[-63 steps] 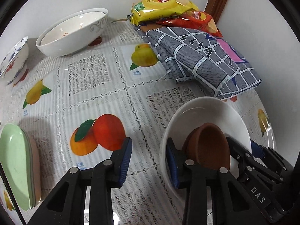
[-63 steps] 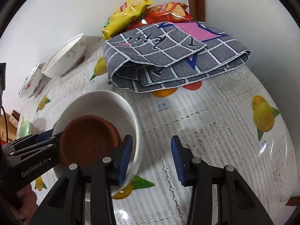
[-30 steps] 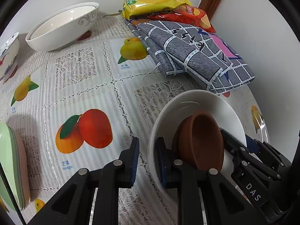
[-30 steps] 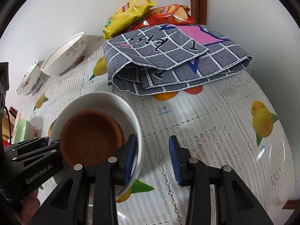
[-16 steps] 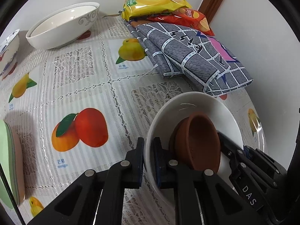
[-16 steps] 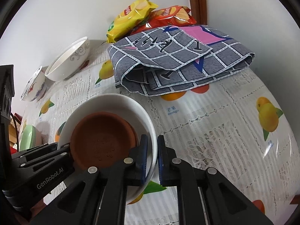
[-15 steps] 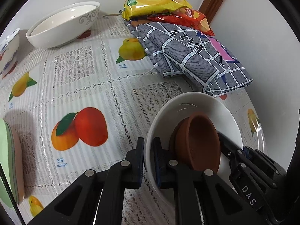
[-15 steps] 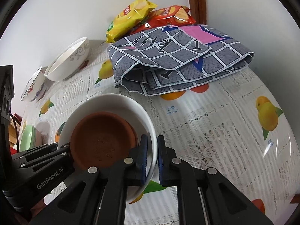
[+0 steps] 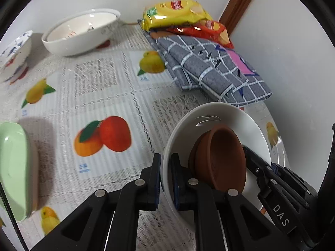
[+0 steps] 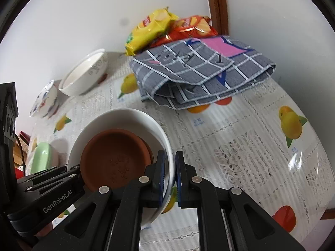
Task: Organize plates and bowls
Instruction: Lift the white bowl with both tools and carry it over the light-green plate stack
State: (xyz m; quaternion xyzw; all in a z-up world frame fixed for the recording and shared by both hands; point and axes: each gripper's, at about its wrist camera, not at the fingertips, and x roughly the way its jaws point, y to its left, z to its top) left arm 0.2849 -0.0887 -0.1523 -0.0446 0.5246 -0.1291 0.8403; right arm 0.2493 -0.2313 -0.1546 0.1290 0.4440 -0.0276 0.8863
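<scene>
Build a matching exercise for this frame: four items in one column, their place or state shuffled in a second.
Items
1. brown dish
2. white bowl
3. yellow snack bag
4. green plates

Places or states
A. stacked at the table's left edge in the left wrist view
B. rim clamped by the left hand-held gripper and the right hand-held gripper
C. lying inside the white bowl
D. by the wall, behind the checked cloth

Pairs: 1-C, 2-B, 3-D, 4-A
</scene>
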